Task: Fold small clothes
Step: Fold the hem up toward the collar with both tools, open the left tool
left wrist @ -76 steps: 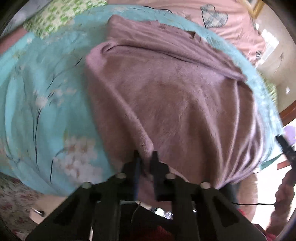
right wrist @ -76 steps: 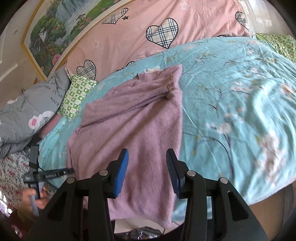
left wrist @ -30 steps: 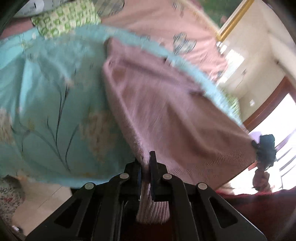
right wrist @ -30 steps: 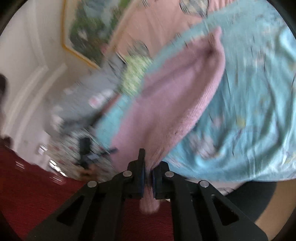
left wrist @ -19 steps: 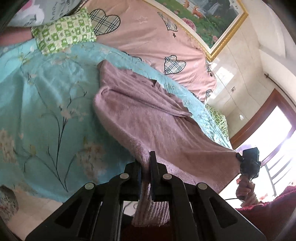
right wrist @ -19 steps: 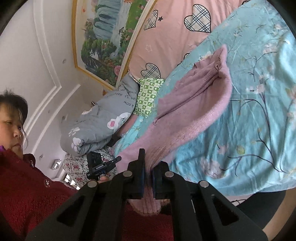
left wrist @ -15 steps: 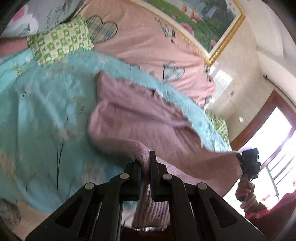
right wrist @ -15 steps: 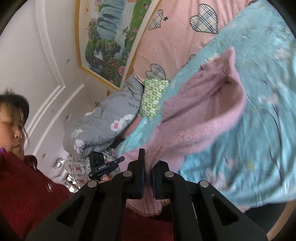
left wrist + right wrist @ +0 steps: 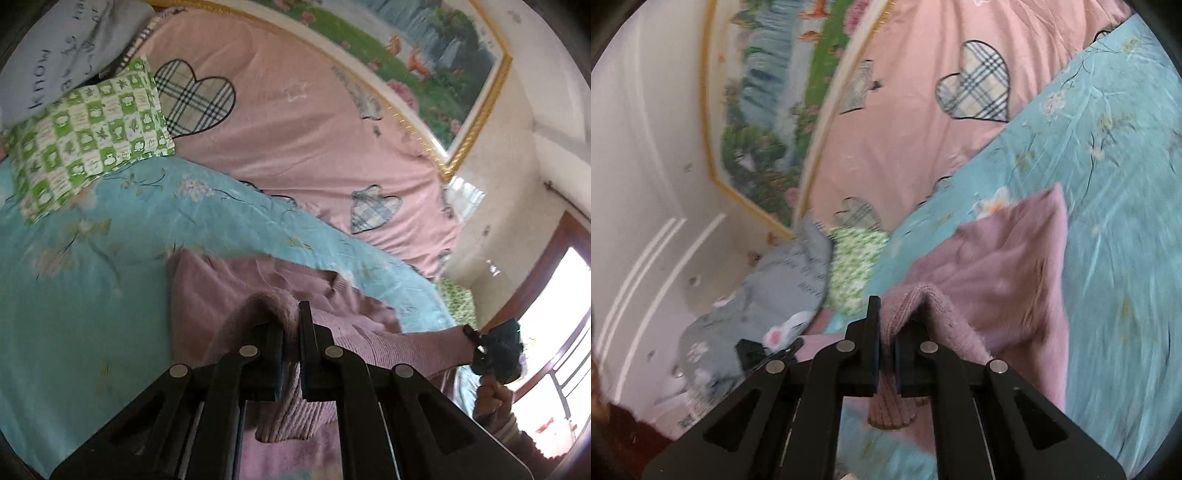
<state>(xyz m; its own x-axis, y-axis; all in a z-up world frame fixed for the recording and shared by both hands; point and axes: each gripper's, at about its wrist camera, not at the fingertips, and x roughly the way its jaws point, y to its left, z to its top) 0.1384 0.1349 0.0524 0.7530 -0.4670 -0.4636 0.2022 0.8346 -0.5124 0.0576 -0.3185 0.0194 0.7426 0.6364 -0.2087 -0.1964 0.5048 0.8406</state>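
Observation:
A mauve knit sweater lies on the turquoise floral bedspread. My left gripper is shut on the sweater's ribbed hem and holds it raised above the bed. My right gripper is shut on the hem's other corner; the sweater drapes away from it onto the bedspread. The hem stretches between both grippers, and the right gripper shows in the left wrist view at the far right.
A pink heart-patterned quilt lies behind the bedspread. A green checked pillow and a grey quilt sit at the head end. A framed landscape painting hangs on the wall. A window is at the right.
Both grippers closed on the sweater's hem, lifted it off the bed edge and carried it forward over the sweater's body toward the collar end.

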